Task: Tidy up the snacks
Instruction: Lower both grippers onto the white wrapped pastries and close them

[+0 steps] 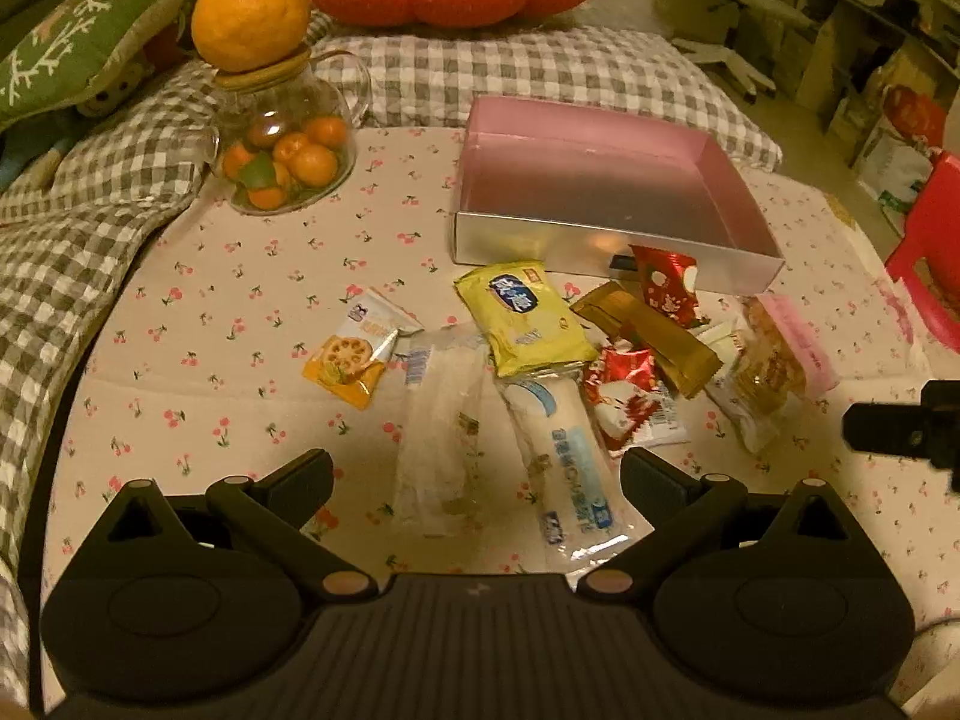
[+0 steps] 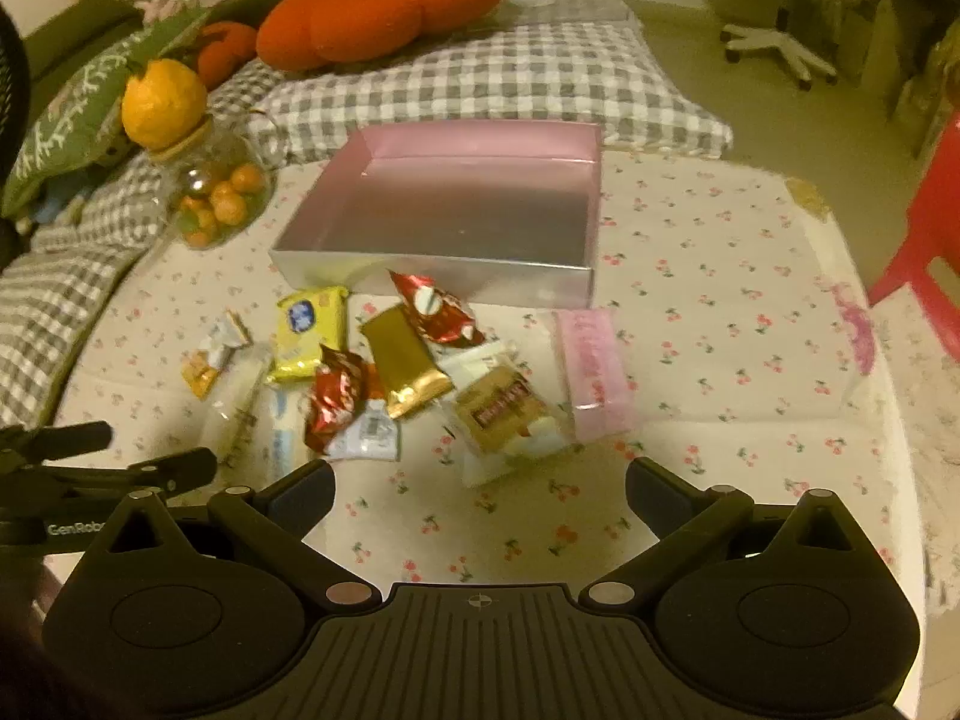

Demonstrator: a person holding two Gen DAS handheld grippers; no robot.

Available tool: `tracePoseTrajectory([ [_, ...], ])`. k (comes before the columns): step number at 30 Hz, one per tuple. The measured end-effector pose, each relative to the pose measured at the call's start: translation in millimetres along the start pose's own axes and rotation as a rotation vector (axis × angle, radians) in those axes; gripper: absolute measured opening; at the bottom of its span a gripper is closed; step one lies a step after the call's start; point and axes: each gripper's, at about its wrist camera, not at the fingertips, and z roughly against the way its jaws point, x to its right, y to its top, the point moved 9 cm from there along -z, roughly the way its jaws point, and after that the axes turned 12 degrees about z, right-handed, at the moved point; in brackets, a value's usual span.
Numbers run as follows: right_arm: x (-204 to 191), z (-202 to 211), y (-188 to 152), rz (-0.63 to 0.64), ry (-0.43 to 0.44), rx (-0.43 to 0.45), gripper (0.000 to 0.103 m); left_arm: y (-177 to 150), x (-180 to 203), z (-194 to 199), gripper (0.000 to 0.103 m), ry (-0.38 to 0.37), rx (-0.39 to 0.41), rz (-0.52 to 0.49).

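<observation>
Glass jar of kumquats [image 1: 282, 150], far left. Snack packets [image 1: 522, 318], loosely overlapped before the empty pink box [image 1: 600, 138]. Left gripper [image 1: 477, 480] and right gripper [image 2: 480, 489]: both spread, holding nothing. Risk: overlapping slick wrappers, so a pinch may lift two or slip.

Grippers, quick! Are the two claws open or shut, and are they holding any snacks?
Left gripper: open, holding nothing, above the clear long packets.
Right gripper: open, holding nothing, near the brown cookie pack.
</observation>
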Motion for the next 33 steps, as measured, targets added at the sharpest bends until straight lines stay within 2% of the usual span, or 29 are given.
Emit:
tracePoseTrajectory([
  [8,6,-10,18,-0.046,0.058,0.027,0.102,19,-20,-15,0.099,-0.024,-0.014,0.067],
  [11,2,-20,20,-0.072,0.114,0.044,0.101,16,-26,-27,0.094,-0.048,-0.058,0.096],
  [15,-24,-39,14,-0.048,0.180,-0.025,0.098,13,-31,-45,0.081,-0.081,-0.114,0.114],
  [20,-58,-60,2,-0.014,0.250,-0.108,0.089,15,-34,-55,0.071,-0.124,-0.137,0.114],
  [24,-76,-72,-4,0.005,0.268,-0.139,0.084,15,-32,-62,0.064,-0.158,-0.147,0.096],
  [29,-90,-85,-8,0.010,0.268,-0.159,0.072,12,-30,-73,0.053,-0.165,-0.162,0.076],
  [33,-101,-92,-9,0.025,0.265,-0.165,0.067,10,-29,-76,0.052,-0.154,-0.154,0.043],
])
